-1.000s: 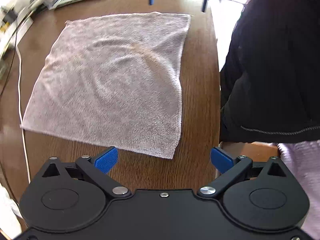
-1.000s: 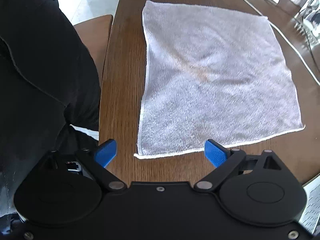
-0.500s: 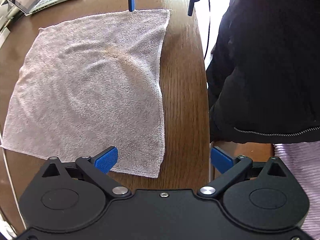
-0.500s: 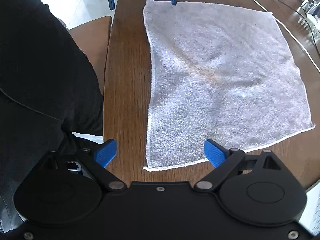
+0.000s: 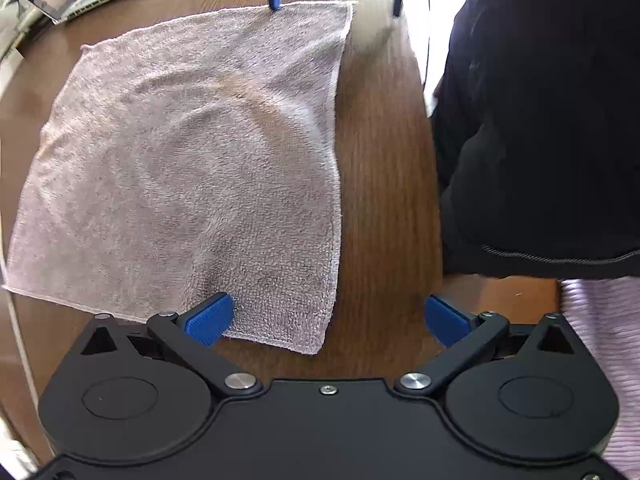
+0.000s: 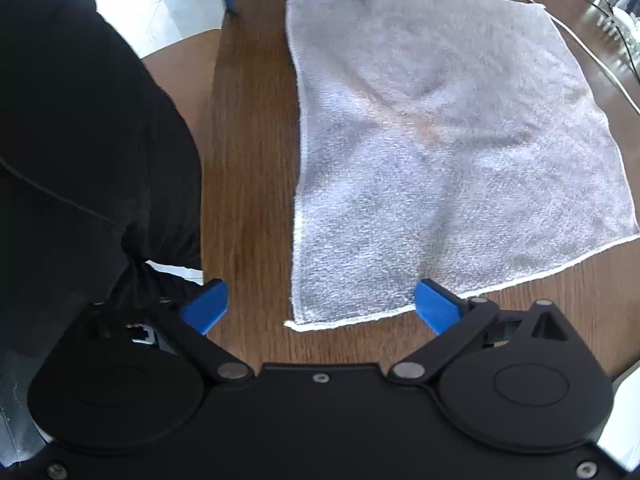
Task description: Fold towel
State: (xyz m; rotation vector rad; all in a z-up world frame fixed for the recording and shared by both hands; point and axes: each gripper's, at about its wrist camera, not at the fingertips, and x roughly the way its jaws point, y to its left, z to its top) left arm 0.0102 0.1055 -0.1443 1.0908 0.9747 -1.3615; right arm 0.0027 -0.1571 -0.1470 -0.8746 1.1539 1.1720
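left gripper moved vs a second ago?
Yes. The left gripper moved forward toward the towel: its near corner now sits between the open fingers, one pad over the hem.

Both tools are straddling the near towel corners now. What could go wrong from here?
The left tool and right tool are open, each with only one blue pad on the pinkish terry towel. Closing may catch a thin sliver that slips out. The corners lie flat on the wooden table, so pads might scrape wood. Uneven lifting could skew the fold.

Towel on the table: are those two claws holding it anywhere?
No. Both the left gripper and right gripper are open, each straddling a near corner of the flat towel.
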